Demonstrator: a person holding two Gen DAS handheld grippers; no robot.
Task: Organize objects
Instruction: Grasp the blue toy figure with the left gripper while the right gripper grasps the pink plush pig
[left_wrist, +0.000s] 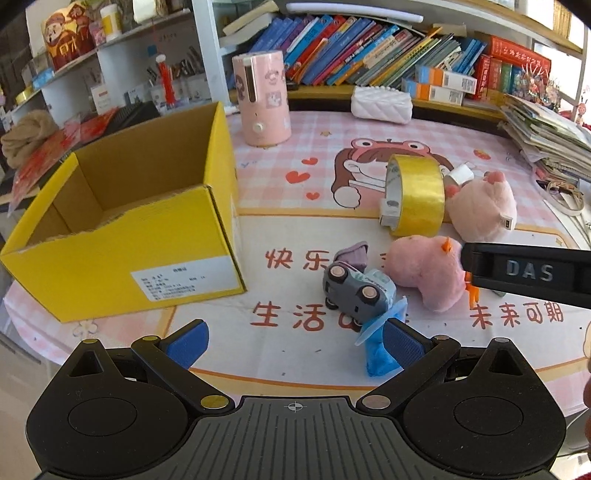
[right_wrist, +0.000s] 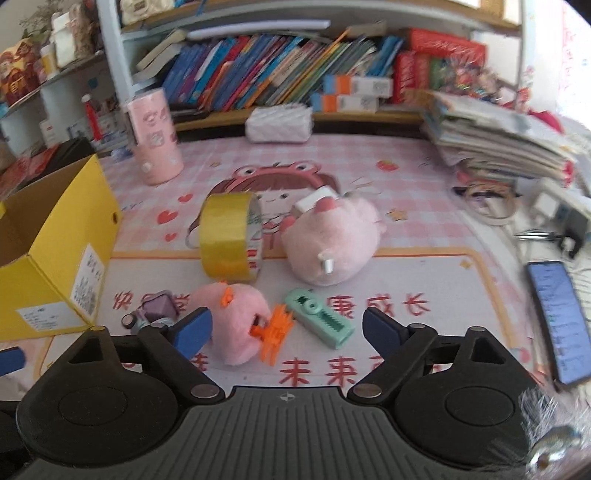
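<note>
Reaching low over the surface (right_wrist: 424, 266), the right hand-held gripper (right_wrist: 286, 326) stands wide open, holding nothing. A small pink plush (right_wrist: 236, 314) lies just ahead between its jaws, nearer the left finger; the yellow box (right_wrist: 55, 258) sits left.

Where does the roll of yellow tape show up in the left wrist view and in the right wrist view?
Left wrist view: the roll of yellow tape stands on edge right of centre, beside the larger pink plush.
Right wrist view: it stands left of centre, left of that plush.
Shared landmark: the yellow cardboard box, at the left in both.
</note>
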